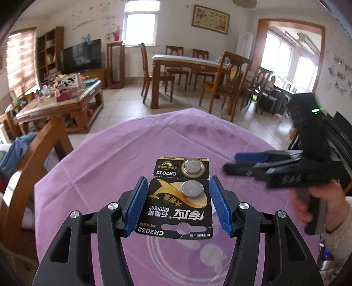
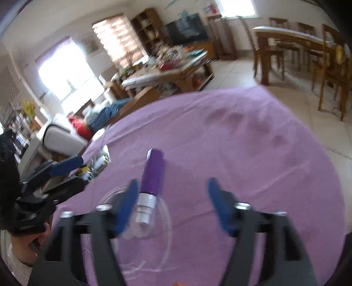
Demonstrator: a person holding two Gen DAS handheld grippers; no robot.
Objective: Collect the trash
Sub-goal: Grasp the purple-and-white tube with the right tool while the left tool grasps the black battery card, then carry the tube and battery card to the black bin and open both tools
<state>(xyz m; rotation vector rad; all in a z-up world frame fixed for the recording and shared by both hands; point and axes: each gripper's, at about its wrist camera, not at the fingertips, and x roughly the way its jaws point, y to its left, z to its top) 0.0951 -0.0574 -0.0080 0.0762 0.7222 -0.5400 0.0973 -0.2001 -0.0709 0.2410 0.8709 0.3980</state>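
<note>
White walls [image 1: 176, 26], pale tiled floor [image 1: 129, 96]. Bright window [image 1: 140, 23] let in daylight. Dark TV [image 1: 81, 56] stood beside wooden shelf [image 1: 48, 51]. Messy coffee table [image 1: 63, 103] sat near it. Brown dining table [image 1: 187, 63] had chairs [image 1: 228, 81] around. Framed picture [image 1: 210, 19] hung high. Purple cloth [image 1: 154, 136] covered near table.

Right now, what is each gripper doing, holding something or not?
Left gripper: closed on the battery card.
Right gripper: open, holding nothing; purple tube between its pads, by the left one.
</note>
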